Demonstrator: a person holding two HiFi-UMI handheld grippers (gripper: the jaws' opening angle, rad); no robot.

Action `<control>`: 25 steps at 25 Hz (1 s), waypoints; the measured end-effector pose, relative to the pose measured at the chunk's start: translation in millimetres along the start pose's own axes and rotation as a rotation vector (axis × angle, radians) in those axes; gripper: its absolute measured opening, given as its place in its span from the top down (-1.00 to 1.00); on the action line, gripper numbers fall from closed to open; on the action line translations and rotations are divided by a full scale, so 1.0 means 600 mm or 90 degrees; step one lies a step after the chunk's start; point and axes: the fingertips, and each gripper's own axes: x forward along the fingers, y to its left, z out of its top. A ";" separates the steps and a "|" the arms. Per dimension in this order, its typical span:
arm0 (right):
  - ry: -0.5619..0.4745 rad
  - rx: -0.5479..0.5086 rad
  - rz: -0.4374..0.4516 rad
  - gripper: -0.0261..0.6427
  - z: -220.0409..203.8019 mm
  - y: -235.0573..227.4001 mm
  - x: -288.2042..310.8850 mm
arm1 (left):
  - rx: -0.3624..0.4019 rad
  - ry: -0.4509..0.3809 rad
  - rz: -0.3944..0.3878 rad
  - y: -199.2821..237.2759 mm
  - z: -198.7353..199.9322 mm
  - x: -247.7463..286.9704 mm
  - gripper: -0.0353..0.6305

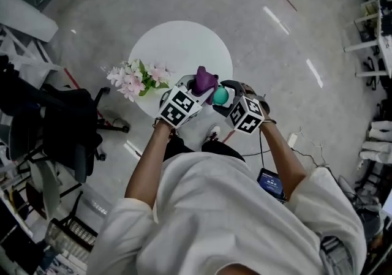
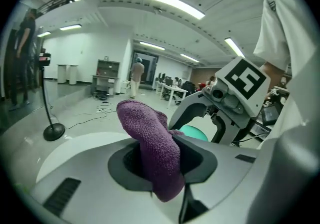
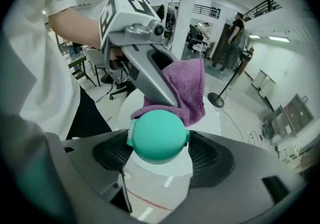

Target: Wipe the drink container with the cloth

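Right gripper (image 1: 228, 103) clamps the teal-capped drink bottle (image 3: 159, 183) between its fingers (image 3: 212, 155) above the round worktop (image 1: 177, 41). Left gripper (image 1: 195, 91) pinches the purple cloth (image 2: 150, 138) just beside the cap. Hold the bottle steady and drag the cloth firmly down its side.

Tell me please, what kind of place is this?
Most likely an open-plan office or lab workspace: a black office chair beside the person, white desks in the background, and long ceiling strip lights.

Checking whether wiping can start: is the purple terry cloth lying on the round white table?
No, the purple terry cloth is pinched in the left tool, held up off the round white table.
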 end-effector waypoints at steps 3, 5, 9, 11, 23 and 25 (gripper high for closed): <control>0.010 0.058 -0.037 -0.12 0.000 -0.013 0.002 | 0.014 0.011 -0.051 0.010 0.001 0.023 0.52; 0.017 0.081 -0.049 -0.12 -0.002 -0.019 0.000 | 0.018 0.036 -0.087 0.017 -0.007 0.040 0.52; 0.042 0.100 -0.057 -0.13 -0.007 -0.021 0.003 | 0.042 0.105 -0.142 0.025 -0.055 0.080 0.52; 0.051 0.112 -0.062 -0.13 -0.009 -0.021 0.005 | 0.050 0.125 -0.155 0.029 -0.079 0.101 0.52; 0.035 0.137 -0.092 -0.14 -0.015 -0.028 0.015 | -0.094 0.194 -0.101 0.072 -0.235 0.189 0.52; 0.026 0.129 -0.089 -0.14 -0.013 -0.032 0.017 | -0.117 0.191 -0.078 0.082 -0.252 0.200 0.52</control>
